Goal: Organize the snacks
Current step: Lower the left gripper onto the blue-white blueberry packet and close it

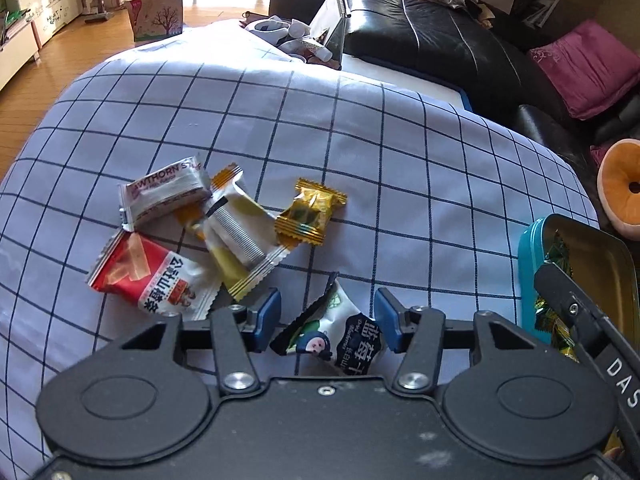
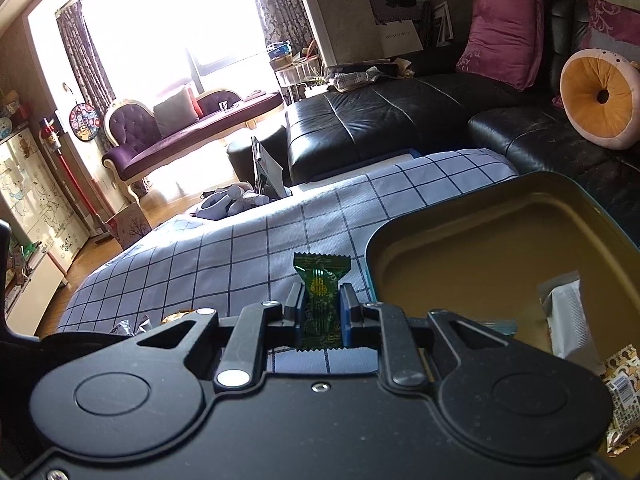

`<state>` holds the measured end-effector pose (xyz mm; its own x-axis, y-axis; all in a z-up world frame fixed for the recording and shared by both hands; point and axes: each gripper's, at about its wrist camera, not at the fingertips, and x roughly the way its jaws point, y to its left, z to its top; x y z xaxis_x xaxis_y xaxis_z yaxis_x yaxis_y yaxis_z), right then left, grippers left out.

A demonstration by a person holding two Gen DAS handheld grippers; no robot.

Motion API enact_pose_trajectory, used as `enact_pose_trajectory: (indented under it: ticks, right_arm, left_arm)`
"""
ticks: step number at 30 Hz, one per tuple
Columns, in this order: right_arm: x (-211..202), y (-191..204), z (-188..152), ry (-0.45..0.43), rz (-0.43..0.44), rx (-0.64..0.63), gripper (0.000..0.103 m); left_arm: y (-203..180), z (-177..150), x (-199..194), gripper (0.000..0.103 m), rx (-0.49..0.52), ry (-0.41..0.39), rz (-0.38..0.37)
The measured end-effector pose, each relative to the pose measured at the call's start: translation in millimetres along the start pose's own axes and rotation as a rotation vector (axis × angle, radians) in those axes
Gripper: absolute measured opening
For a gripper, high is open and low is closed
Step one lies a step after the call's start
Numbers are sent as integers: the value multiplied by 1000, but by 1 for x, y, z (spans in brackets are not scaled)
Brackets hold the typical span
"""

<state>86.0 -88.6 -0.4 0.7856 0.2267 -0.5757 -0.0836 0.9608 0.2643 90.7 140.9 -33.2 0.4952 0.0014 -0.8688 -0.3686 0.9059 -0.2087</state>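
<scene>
On the checked cloth (image 1: 400,160) lies a white and black blueberry packet (image 1: 340,336) between the blue pads of my left gripper (image 1: 328,316), which is open and not pressing on it. Beyond it lie a Hawthorn packet (image 1: 164,192), a red and white packet (image 1: 152,276), a yellow and white packet (image 1: 236,240) and a gold candy (image 1: 310,212). My right gripper (image 2: 320,304) is shut on a green candy (image 2: 322,276), just left of the open teal tin (image 2: 400,232). The tin holds a white packet (image 2: 568,320) and other wrapped sweets.
The teal tin (image 1: 528,272) stands at the table's right edge, with the right gripper's body (image 1: 576,308) over it. A black sofa (image 1: 420,28) with a pink cushion (image 1: 588,64) and a round orange cushion (image 1: 620,196) lies behind. Clutter (image 1: 288,36) sits at the far end.
</scene>
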Motion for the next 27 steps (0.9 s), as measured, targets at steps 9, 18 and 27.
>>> enact_pose_trajectory:
  ticks: [9, 18, 27]
  right_arm:
    - [2, 9, 5, -2, 46, 22, 26]
    - [3, 9, 7, -12, 43, 19, 26]
    - [4, 8, 7, 1, 48, 34, 26]
  left_arm:
    - [24, -8, -13, 51, 55, -17, 84]
    - [33, -30, -29, 51, 257, -57, 108]
    - [29, -30, -68, 51, 264, -155, -25]
